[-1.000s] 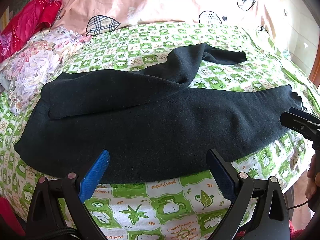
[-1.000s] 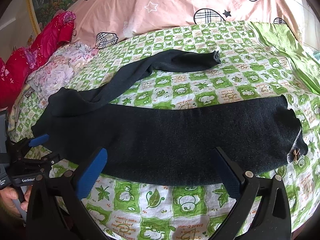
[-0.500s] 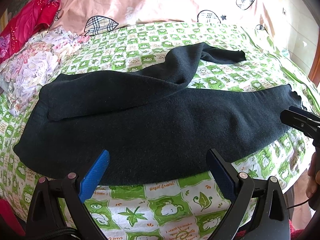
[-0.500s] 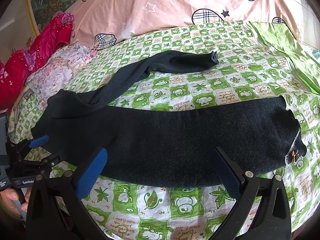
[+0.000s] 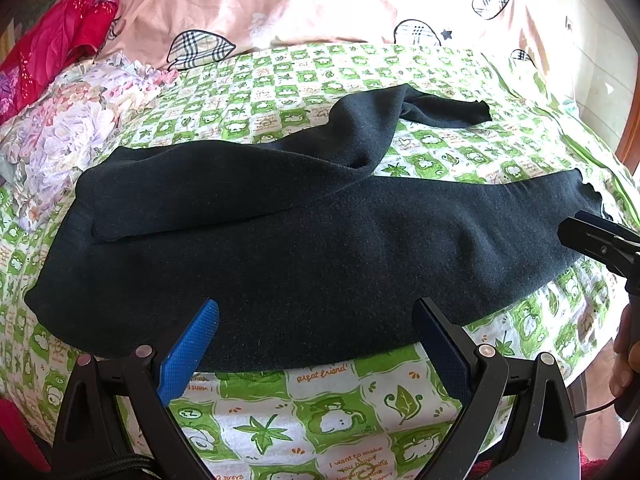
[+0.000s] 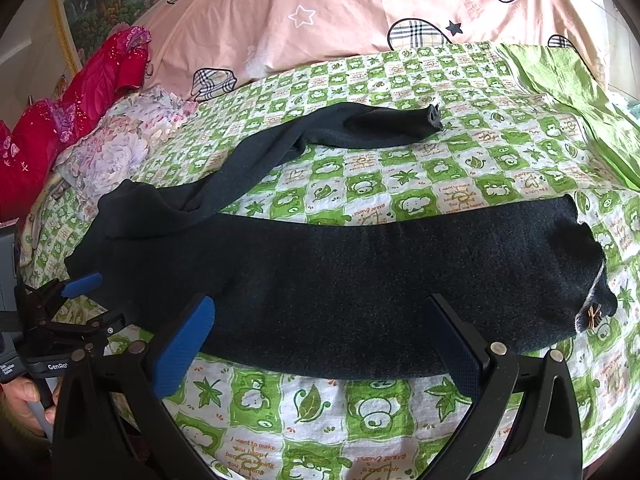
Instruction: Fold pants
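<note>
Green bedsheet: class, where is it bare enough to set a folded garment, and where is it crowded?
Bare green bedsheet lies between the pants and the pink quilt, and in the wedge between the two legs. Crowded: the floral cloth and red bedding on the left.

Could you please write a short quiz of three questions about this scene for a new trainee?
1. True or false: both pant legs lie straight, side by side.
2. Which colour are the pants? A) red B) dark C) white
3. What sits on the pants' right end in the right wrist view?

Key: 1. False; the far leg bends away across the green sheet. 2. B. 3. A small bow.
</note>
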